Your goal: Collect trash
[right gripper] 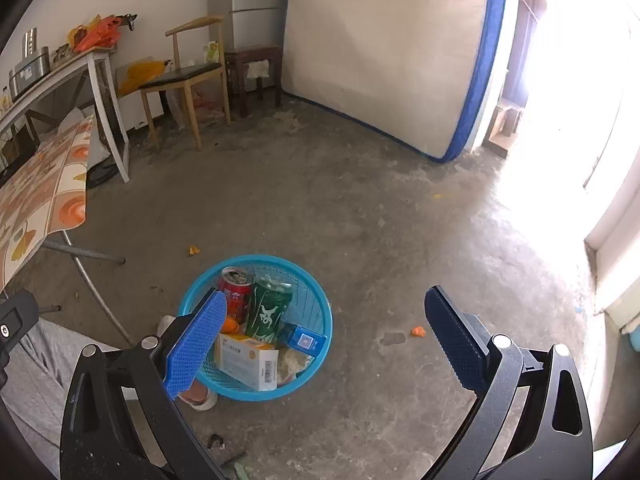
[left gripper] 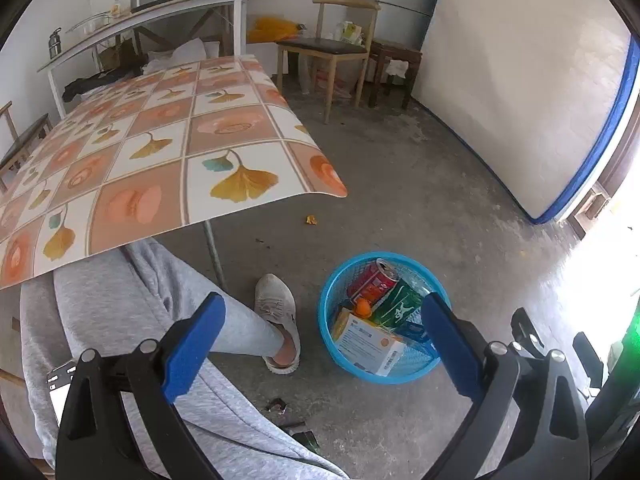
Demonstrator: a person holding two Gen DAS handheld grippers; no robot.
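Observation:
A blue mesh basket (left gripper: 340,288) (right gripper: 316,304) stands on the concrete floor. In it lie a red can (left gripper: 372,282) (right gripper: 237,294), a green can (left gripper: 400,304) (right gripper: 269,310), a white-and-orange carton (left gripper: 370,342) (right gripper: 248,360), a small blue box (right gripper: 304,338) and an orange bit (left gripper: 363,307). My left gripper (left gripper: 320,342) hovers open above the floor beside the basket, nothing between its fingers. My right gripper (right gripper: 326,338) is open too, held above the basket's right side and empty.
A table with a ginkgo-patterned cloth (left gripper: 160,148) stands at left, over a person's grey-trousered legs (left gripper: 140,300) and shoe (left gripper: 278,312). Small orange scraps (right gripper: 418,331) (left gripper: 311,220) lie on the floor. A chair (left gripper: 332,48), a mattress (right gripper: 380,48) and a side table (right gripper: 60,76) line the walls.

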